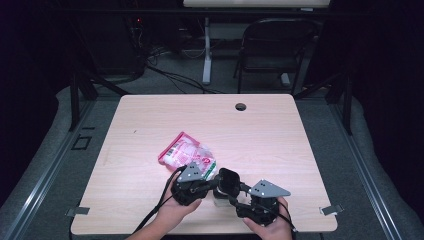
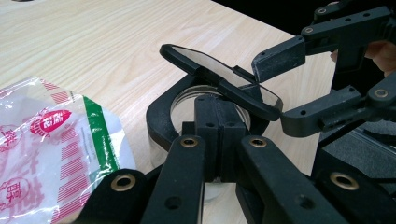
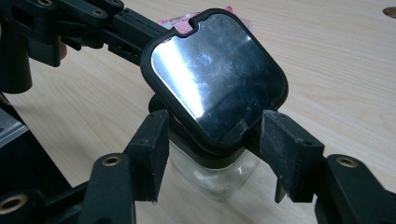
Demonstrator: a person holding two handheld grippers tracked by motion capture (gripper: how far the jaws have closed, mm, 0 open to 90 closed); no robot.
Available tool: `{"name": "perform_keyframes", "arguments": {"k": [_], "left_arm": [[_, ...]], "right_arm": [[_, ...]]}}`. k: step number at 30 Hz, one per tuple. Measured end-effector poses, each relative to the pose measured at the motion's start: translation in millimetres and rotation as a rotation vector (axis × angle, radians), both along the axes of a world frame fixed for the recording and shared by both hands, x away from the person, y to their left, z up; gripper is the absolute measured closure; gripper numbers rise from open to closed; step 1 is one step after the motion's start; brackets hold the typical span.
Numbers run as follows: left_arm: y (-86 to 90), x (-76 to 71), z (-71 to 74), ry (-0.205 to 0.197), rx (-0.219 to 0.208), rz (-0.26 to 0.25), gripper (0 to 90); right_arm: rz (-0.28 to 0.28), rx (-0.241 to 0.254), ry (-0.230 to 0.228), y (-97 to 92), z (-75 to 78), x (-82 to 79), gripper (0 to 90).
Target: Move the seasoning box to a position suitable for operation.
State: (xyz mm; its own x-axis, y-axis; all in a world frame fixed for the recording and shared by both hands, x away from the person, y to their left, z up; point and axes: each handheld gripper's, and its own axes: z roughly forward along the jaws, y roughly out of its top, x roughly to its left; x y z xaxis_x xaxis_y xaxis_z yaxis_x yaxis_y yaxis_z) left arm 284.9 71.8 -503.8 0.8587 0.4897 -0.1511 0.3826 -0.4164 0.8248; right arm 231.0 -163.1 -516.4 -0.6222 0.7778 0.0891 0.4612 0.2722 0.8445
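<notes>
we see a pale wooden table (image 1: 150,210) with a round cable hole (image 1: 240,106) near its far edge. a pink, white and green plastic snack bag (image 1: 186,152) lies on it toward the near middle, just left of the work. at the near edge stands a clear glass jar (image 3: 215,179) with a black collar, its square black lid (image 3: 215,74) with a glossy top tilted up on one side, so the jar is partly uncovered. in the high view the jar sits between the two hands, close to the bag.

the left gripper (image 1: 210,187) comes in from the left, and its fingers (image 2: 219,126) are closed tight together against the black collar of the jar, just under the raised lid. the right gripper (image 3: 215,154) comes from the near right; its fingers (image 3: 152,149) stand wide apart on either side of the lid's lower edge, with gaps showing, pressing on nothing. the left gripper view shows those two fingers near the lid's edge, one above and one below it.
</notes>
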Motion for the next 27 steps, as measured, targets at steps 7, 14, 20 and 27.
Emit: {"name": "perform_keyframes", "arguments": {"k": [7,14,20,27], "left_arm": [[-3.2,0.0,1.3,0.001,0.005,-0.006,90.0],[-3.9,0.5,4.7,-0.004,0.002,-0.012,90.0],[-5.8,0.8,7.5,-0.01,-0.003,-0.013,90.0],[-7.9,1.1,8.9,-0.015,-0.005,-0.019,89.8]], "right_arm": [[-0.015,-0.017,-0.009,3.8,-0.1,0.0,39.9],[-0.03,-0.024,-0.024,8.2,-0.5,-0.2,38.9],[-0.054,-0.035,-0.039,12.3,-1.4,1.0,38.7],[-0.091,-0.058,-0.064,16.2,-2.4,3.7,40.0]]}}
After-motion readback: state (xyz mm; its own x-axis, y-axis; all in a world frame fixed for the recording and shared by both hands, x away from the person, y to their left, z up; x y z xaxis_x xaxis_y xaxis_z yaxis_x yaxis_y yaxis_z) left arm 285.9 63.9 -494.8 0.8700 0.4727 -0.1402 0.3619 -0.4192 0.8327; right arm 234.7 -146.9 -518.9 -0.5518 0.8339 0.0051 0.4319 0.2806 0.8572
